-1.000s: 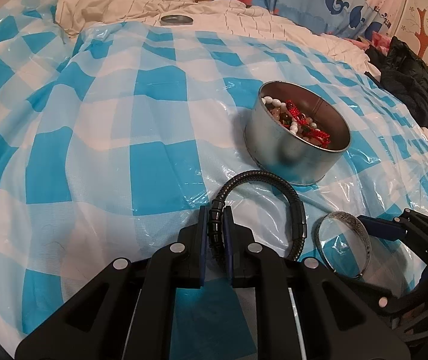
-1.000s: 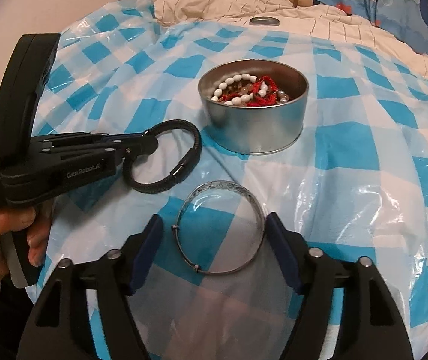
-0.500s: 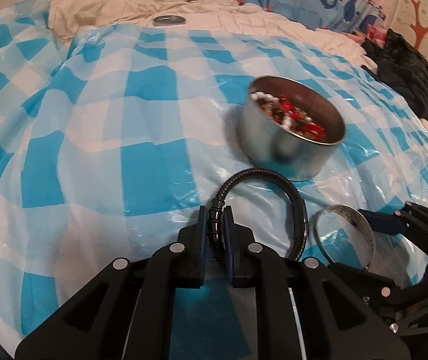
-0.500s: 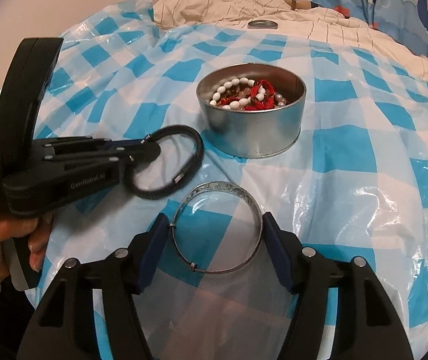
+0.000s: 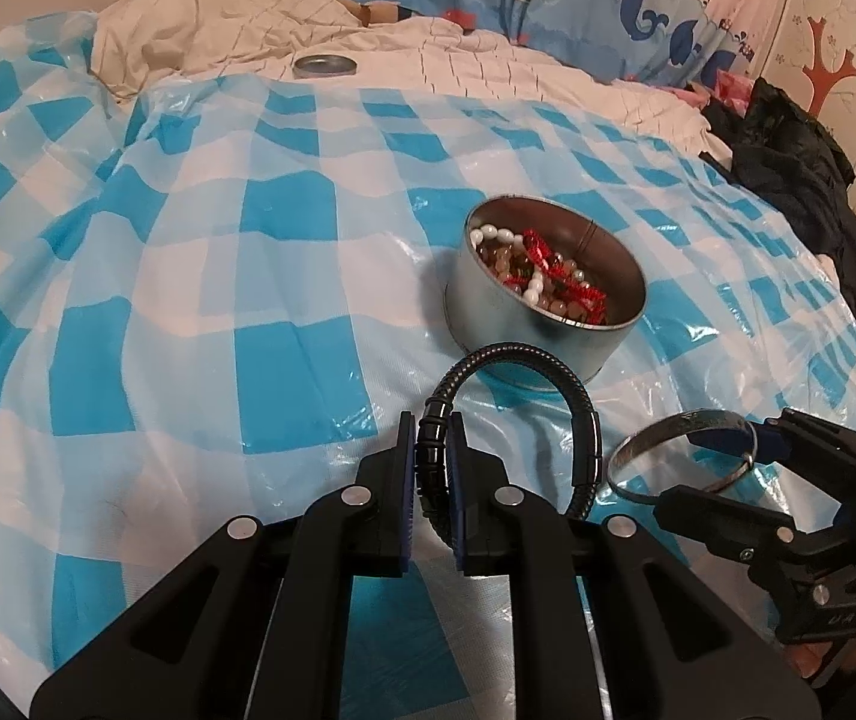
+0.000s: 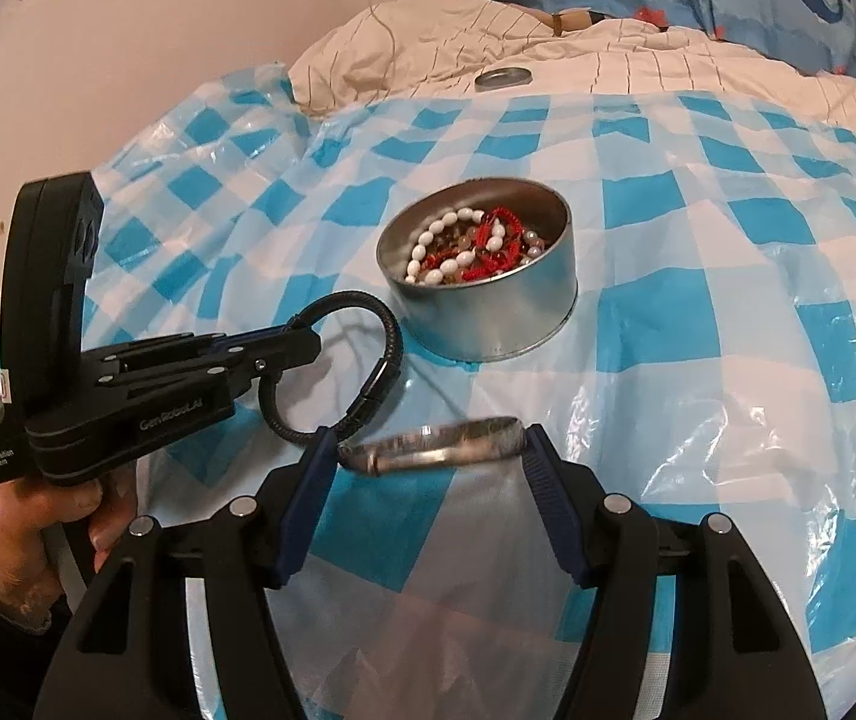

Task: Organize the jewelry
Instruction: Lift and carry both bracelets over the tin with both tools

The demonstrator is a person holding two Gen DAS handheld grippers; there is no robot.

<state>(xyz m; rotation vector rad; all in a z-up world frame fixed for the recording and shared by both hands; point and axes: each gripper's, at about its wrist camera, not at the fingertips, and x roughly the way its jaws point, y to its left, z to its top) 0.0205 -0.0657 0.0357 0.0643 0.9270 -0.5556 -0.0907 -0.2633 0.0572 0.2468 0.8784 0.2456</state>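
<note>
A black braided bracelet (image 5: 583,414) arches up from my left gripper (image 5: 432,438), which is shut on one side of it. My right gripper (image 6: 428,456) is shut on a silver bangle (image 6: 475,435), pads pressing both sides. The bangle hangs above the checked sheet, tilted so it shows nearly edge-on. In the left wrist view the bangle (image 5: 685,420) and right gripper (image 5: 703,468) sit low at the right. A round metal tin (image 6: 499,324) holding white, red and brown bead strands stands just beyond both grippers. The black bracelet (image 6: 389,348) and left gripper (image 6: 302,348) are left of the tin.
A blue-and-white checked plastic sheet (image 5: 188,300) covers the bed. The tin's lid (image 5: 324,65) lies far back on the cream quilt. Dark clothing (image 5: 787,162) is piled at the right edge. A hand (image 6: 38,516) grips the left tool's handle.
The right gripper closed on the silver bangle and raised it off the sheet, tipping it from flat to nearly edge-on. The left gripper kept its hold on the black bracelet.
</note>
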